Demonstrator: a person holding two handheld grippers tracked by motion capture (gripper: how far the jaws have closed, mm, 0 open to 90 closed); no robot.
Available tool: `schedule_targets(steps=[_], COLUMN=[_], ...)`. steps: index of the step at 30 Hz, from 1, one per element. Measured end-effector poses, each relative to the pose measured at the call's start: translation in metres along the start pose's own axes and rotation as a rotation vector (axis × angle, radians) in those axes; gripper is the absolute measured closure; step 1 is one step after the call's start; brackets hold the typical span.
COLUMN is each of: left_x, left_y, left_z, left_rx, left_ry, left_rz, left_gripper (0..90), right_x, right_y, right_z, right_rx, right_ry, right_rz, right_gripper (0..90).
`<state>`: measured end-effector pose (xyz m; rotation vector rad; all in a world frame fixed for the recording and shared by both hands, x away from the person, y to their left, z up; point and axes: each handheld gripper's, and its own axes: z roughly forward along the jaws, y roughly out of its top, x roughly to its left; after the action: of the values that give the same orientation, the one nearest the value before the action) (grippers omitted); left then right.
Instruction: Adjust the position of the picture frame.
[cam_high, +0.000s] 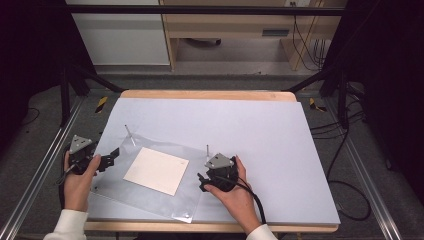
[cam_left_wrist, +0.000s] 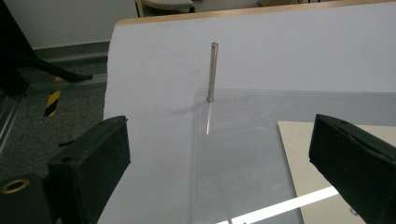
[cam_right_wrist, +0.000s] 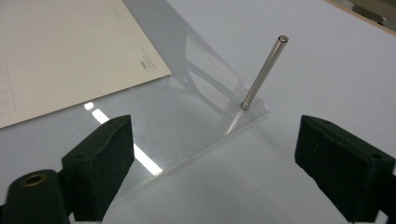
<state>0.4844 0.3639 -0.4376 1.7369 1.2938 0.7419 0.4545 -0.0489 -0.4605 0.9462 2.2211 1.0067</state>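
Grey floor surrounds the table; a wooden desk stands beyond.

Two black jaws of the right tool standing wide apart at the bottom edge, nothing between them. Just ahead, a corner of a clear sheet lying flat on the pale tabletop. A thin metal pin rising from that corner, leaning in the frame. A cream card under or inside the sheet, upper left, faint print near its edge.
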Motion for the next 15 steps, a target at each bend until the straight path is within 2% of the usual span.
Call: schedule_targets(steps=[5, 6, 10, 11, 12, 14, 15], left_x=[-0.003, -0.003, -0.006, -0.008, -0.008, -0.009, -0.009], left_y=[-0.001, -0.001, 0.003, 0.008, 0.008, 0.015, 0.018], left_z=[0.004, 0.004, 0.0, -0.001, -0.001, 0.001, 0.004], left_rx=[0.026, 0.03, 0.04, 0.056, 0.056, 0.07, 0.075], left_ry=[-0.028, -0.031, -0.044, -0.033, -0.033, -0.04, -0.041], left_rz=[0.028, 0.033, 0.05, 0.103, 0.103, 0.13, 0.121], left_gripper=[5.1, 5.4, 7.3, 7.6, 8.0, 8.0, 8.2], right_x=[0.001, 0.002, 0.003, 0.004, 0.004, 0.004, 0.003], right_y=[-0.004, -0.004, -0.002, 0.001, 0.001, 0.007, 0.01], right_z=[0.0, -0.001, -0.004, -0.006, -0.006, -0.008, -0.008], right_rx=[0.019, 0.026, 0.023, 0.02, 0.02, 0.026, 0.028], right_ry=[-0.003, 0.0, 0.004, 0.004, 0.004, 0.026, 0.028], right_rz=[-0.025, -0.021, -0.015, 0.003, 0.003, 0.015, 0.013], right_gripper=[20.6, 24.2, 27.1, 30.9, 30.9, 34.3, 36.8])
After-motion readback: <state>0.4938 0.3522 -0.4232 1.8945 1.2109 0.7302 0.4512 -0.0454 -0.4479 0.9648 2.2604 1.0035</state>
